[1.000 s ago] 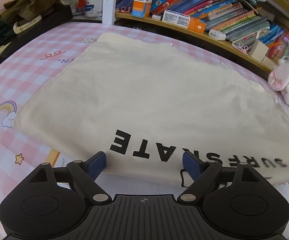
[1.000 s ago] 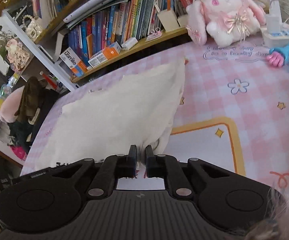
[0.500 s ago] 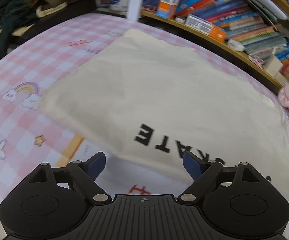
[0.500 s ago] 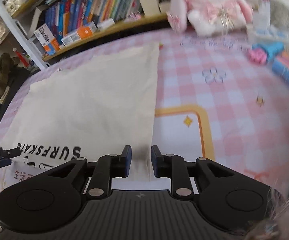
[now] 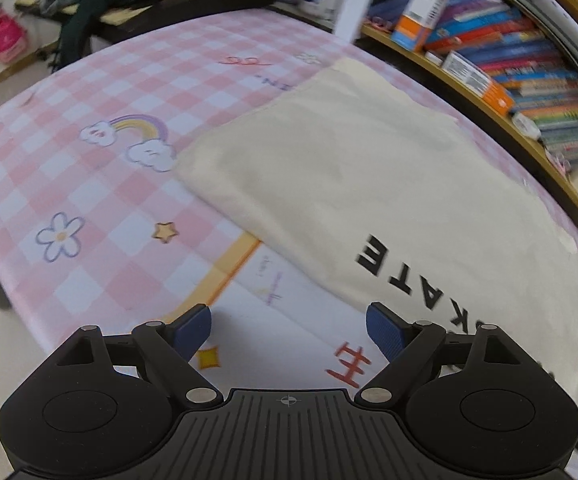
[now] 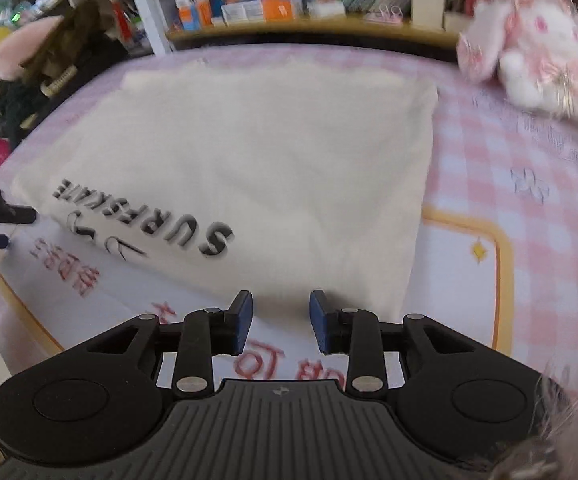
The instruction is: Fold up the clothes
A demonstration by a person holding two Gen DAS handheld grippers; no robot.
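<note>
Garment: cream cloth printed SURFSKATE, lying flat in a folded rectangle on the pink checked desk, books on the shelf beyond. Judged light, soft and limp; likely to sag and slide on the smooth cover if lifted by one point. Best hold: near corners or near edge, one per gripper. Left gripper: jaws wide apart, empty, hovering just short of the near left edge. Right gripper: jaws partly open, empty, at the near right edge.
</note>
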